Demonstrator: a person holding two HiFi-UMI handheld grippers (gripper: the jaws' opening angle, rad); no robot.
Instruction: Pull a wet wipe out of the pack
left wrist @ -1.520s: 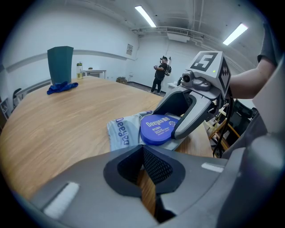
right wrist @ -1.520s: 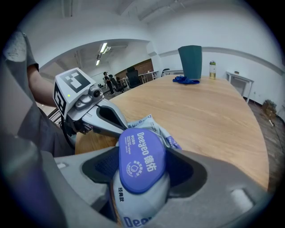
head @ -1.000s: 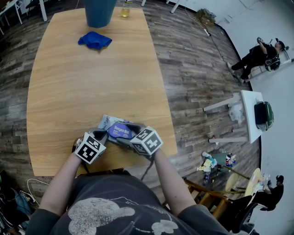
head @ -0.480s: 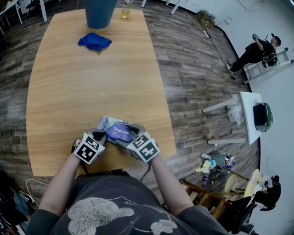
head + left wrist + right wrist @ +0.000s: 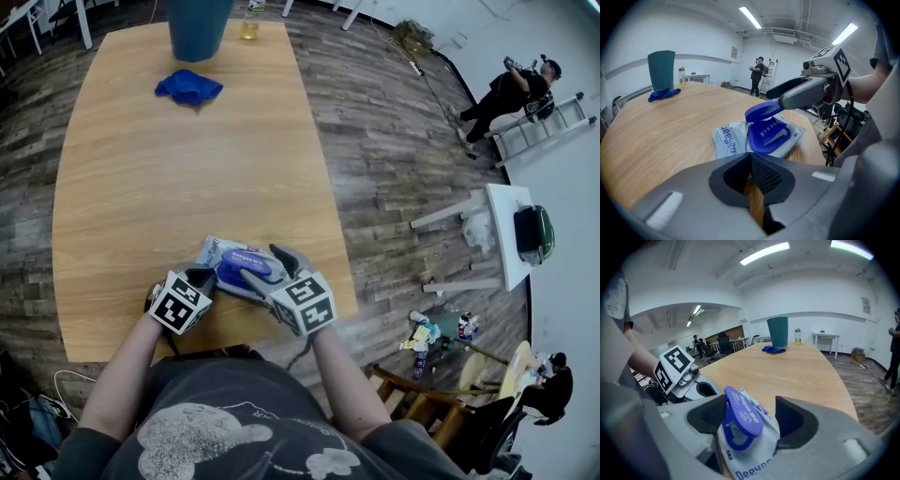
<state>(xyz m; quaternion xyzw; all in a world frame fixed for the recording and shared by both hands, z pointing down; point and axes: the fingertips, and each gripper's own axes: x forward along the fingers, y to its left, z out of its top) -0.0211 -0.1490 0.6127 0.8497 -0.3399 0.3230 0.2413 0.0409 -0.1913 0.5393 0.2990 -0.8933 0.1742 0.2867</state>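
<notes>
The wet wipe pack (image 5: 217, 253), pale with a round blue flip lid (image 5: 246, 262), lies near the front edge of the wooden table (image 5: 169, 169). In the right gripper view the lid (image 5: 740, 414) stands raised off the pack (image 5: 754, 460) between my right gripper's (image 5: 750, 417) open jaws, leaning on the left one with a gap to the right one. The left gripper view shows the lid (image 5: 761, 111) lifted against a right finger (image 5: 801, 91), over the pack (image 5: 764, 137). My left gripper (image 5: 751, 161) is shut and empty, resting just short of the pack's near left end (image 5: 204, 276).
A blue cloth (image 5: 188, 86), a teal bin (image 5: 197, 23) and a small bottle (image 5: 249, 23) sit at the table's far end. The table's right edge (image 5: 347, 272) runs close beside the pack. A person stands by a ladder (image 5: 525, 89) across the room.
My right gripper has risen and tipped, and the blue lid has swung up from flat on the pack to standing open. The left gripper and the pack have stayed put.
</notes>
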